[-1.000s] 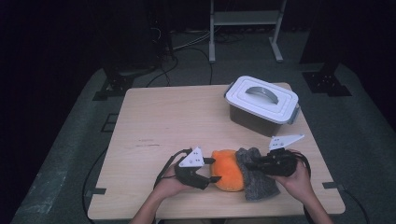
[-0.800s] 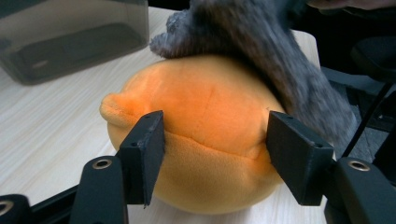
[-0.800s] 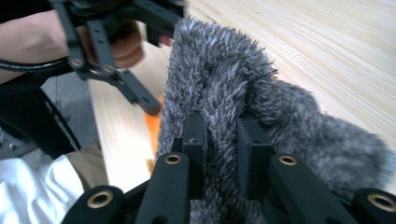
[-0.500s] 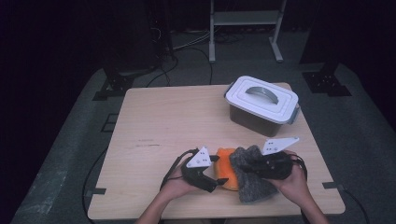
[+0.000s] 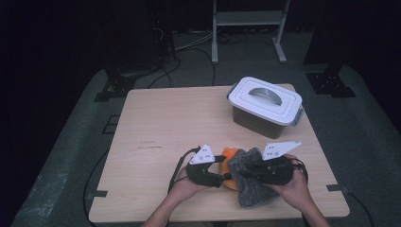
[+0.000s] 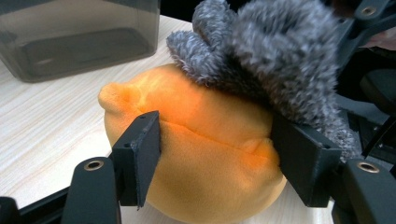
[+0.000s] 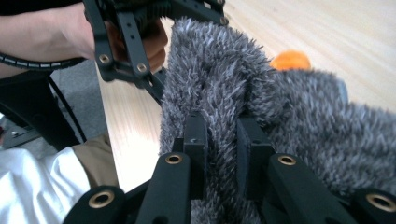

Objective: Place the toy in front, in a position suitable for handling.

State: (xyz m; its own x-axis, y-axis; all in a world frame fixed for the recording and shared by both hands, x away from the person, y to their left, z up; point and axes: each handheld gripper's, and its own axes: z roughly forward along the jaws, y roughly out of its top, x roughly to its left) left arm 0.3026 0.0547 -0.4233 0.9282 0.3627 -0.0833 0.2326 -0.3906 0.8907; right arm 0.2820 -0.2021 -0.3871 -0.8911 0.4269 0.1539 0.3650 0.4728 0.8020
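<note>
A soft orange plush ball [image 5: 229, 153] lies near the table's front edge, half under a grey fuzzy fabric piece [image 5: 254, 185]. My left gripper [image 5: 226, 178] comes in from the left. In the left gripper view its jaws [image 6: 219, 140] have just been closing on the orange plush [image 6: 205, 154], and both pads press into it. My right gripper [image 5: 245, 172] comes in from the right and is shut on a fold of the grey fabric [image 7: 299, 107], pinched between its jaws [image 7: 222, 135]. The fabric [image 6: 280, 51] drapes over the plush's top.
A grey storage box with a white lid and grey handle [image 5: 265, 105] stands at the back right of the wooden table [image 5: 161, 127], and shows behind the plush [image 6: 79, 42]. A metal shelf frame [image 5: 246, 23] and cables are on the floor beyond.
The right gripper has drawn the grey fabric leftward over the orange plush, so less orange shows. The left gripper has stayed by the plush.
</note>
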